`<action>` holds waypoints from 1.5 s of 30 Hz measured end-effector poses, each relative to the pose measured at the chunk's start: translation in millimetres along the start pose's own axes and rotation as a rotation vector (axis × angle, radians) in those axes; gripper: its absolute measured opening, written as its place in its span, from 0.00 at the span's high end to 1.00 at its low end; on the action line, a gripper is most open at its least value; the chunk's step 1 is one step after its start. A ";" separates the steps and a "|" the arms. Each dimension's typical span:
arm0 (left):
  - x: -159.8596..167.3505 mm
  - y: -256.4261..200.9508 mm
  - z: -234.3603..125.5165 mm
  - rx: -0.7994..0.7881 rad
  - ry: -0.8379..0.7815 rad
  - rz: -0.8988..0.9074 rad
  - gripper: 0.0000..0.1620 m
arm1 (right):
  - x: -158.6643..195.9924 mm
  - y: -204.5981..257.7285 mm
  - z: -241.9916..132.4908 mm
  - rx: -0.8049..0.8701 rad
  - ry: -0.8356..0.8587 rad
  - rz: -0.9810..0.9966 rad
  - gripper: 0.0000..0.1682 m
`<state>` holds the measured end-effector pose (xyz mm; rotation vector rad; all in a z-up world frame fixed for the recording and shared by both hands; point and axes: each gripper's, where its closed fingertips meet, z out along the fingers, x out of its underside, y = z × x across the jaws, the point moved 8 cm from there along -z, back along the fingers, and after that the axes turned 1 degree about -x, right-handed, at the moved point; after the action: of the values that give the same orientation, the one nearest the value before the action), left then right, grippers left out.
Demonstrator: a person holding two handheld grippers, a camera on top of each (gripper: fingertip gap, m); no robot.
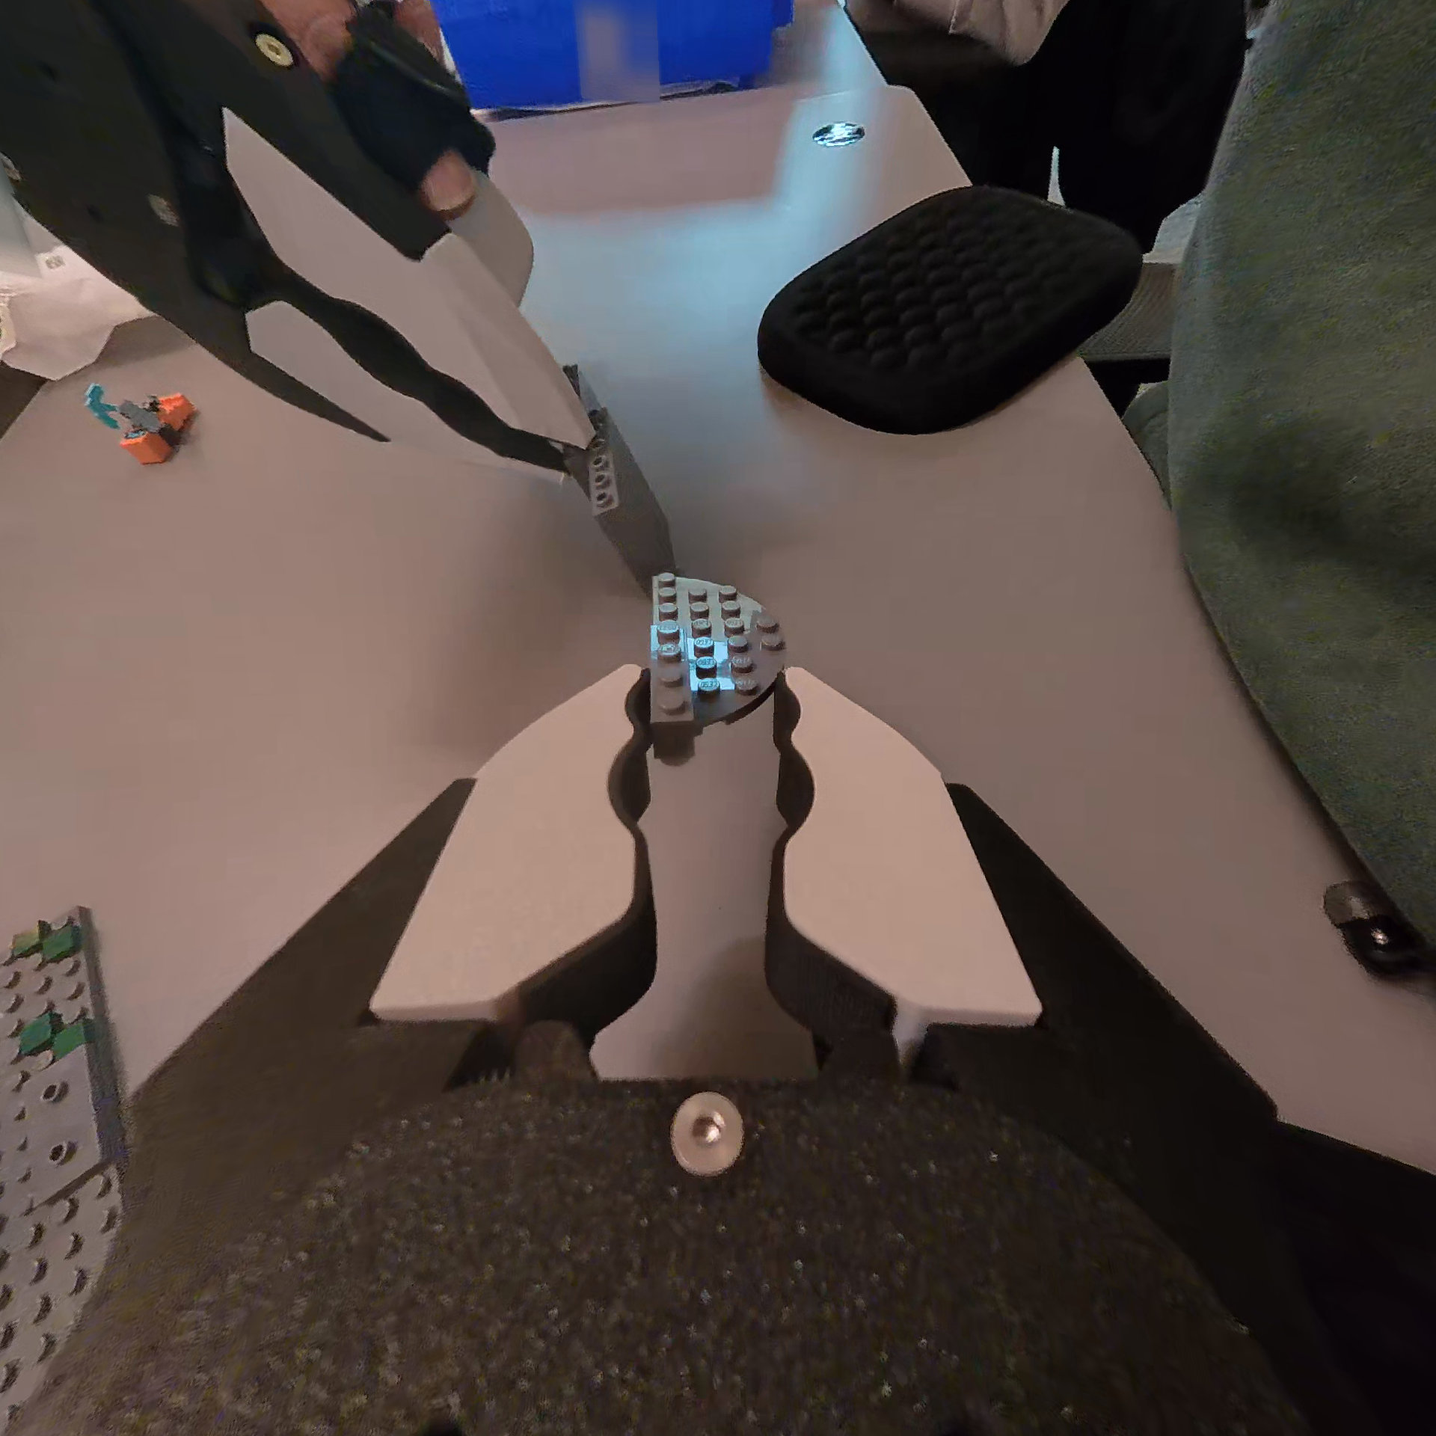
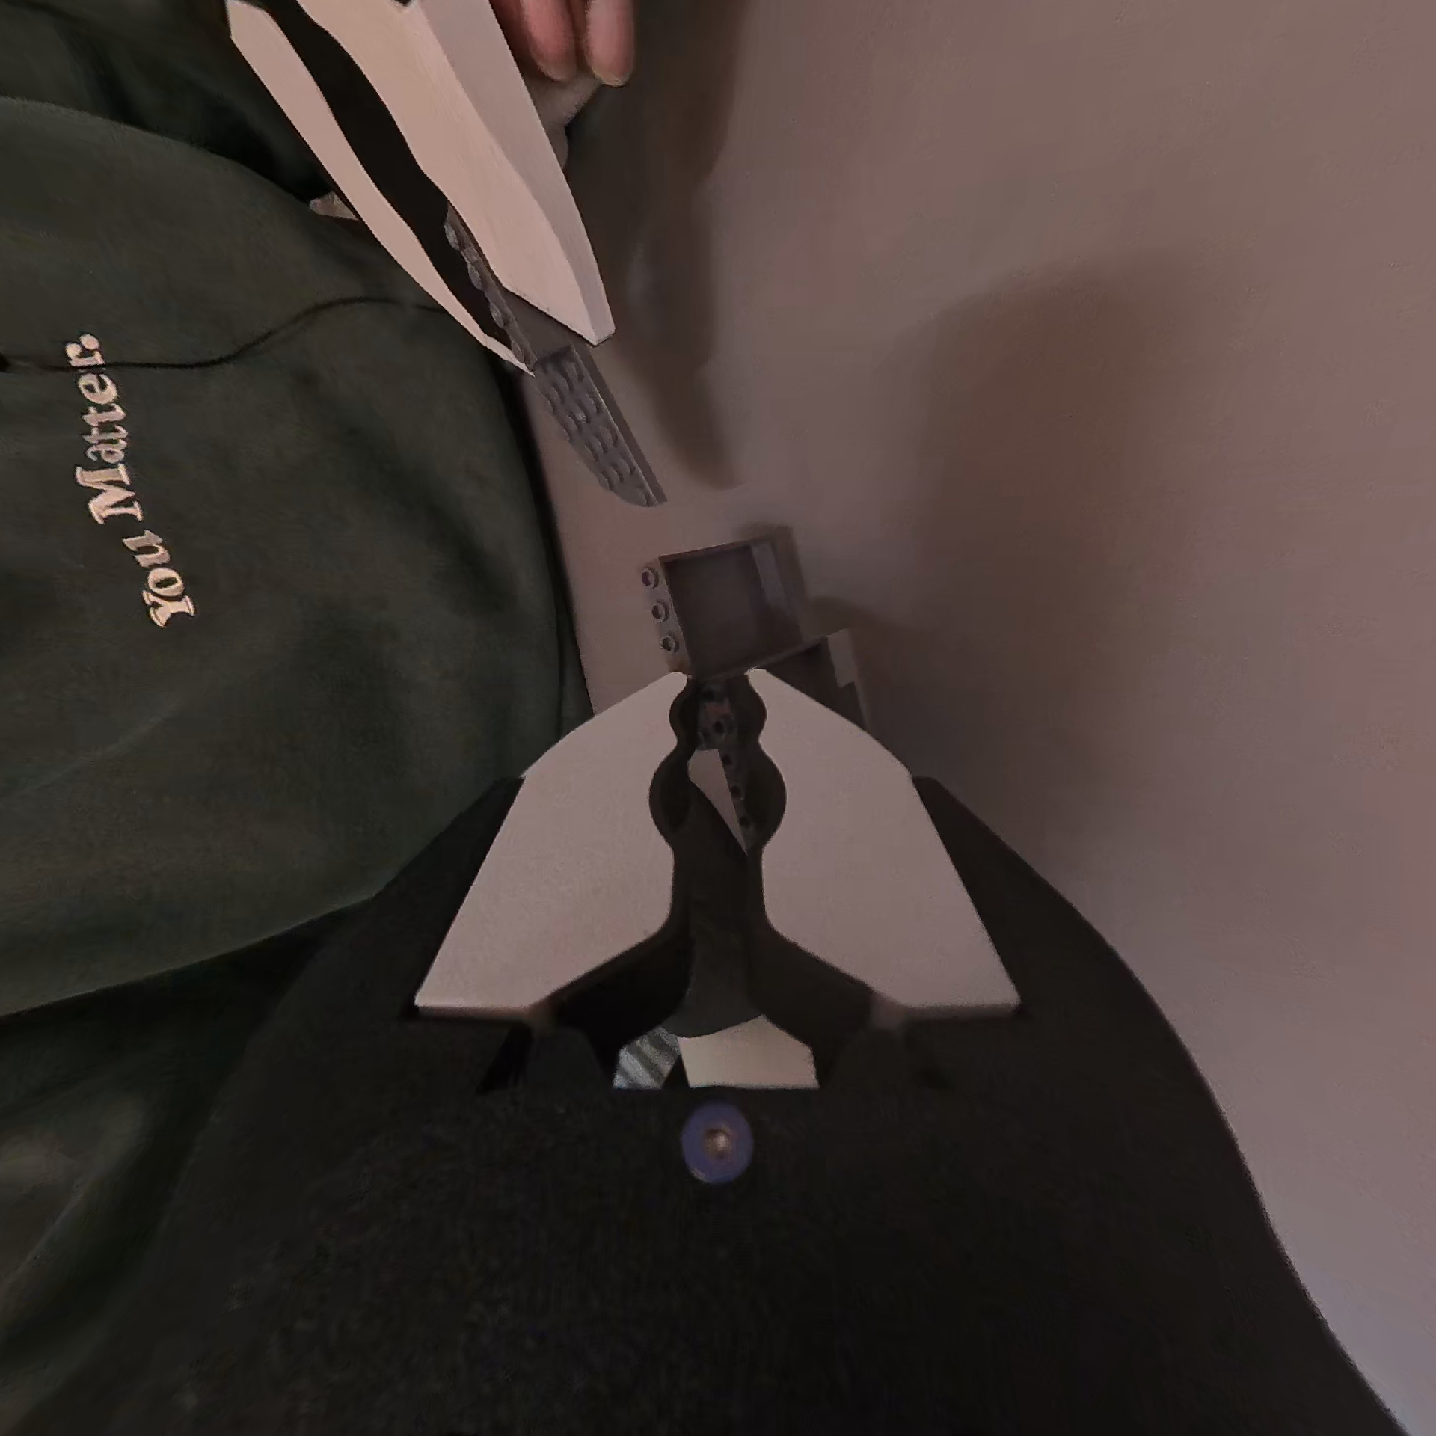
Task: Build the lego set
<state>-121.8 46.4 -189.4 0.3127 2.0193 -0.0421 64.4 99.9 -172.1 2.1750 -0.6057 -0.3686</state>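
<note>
Plate (image 1: 711, 660) pinched at left gripper (image 1: 709, 699) tips.

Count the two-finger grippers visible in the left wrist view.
2. The left gripper in the lower centre grips a grey studded lego plate; the right gripper reaches in from upper left, clamping a grey lego piece.

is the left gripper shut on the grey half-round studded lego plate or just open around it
Shut on it: the left gripper has both fingertips pressed against the grey half-round studded plate, holding it above the table.
</note>
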 end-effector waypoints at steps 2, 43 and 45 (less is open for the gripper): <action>0.6 -0.1 0.7 0.003 0.001 -0.003 0.82 | 1.0 0.0 0.3 0.012 0.005 -0.023 0.94; -2.9 0.6 34.5 0.009 0.030 -0.103 0.82 | 22.5 6.6 -1.6 0.075 -0.193 -0.180 0.87; -3.4 0.6 35.6 0.009 0.027 -0.106 0.82 | 27.9 10.2 2.3 0.148 -0.187 -0.196 0.86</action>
<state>-89.1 40.3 -202.4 0.2133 2.0618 -0.1136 83.8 77.9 -167.0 2.3670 -0.5368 -0.6560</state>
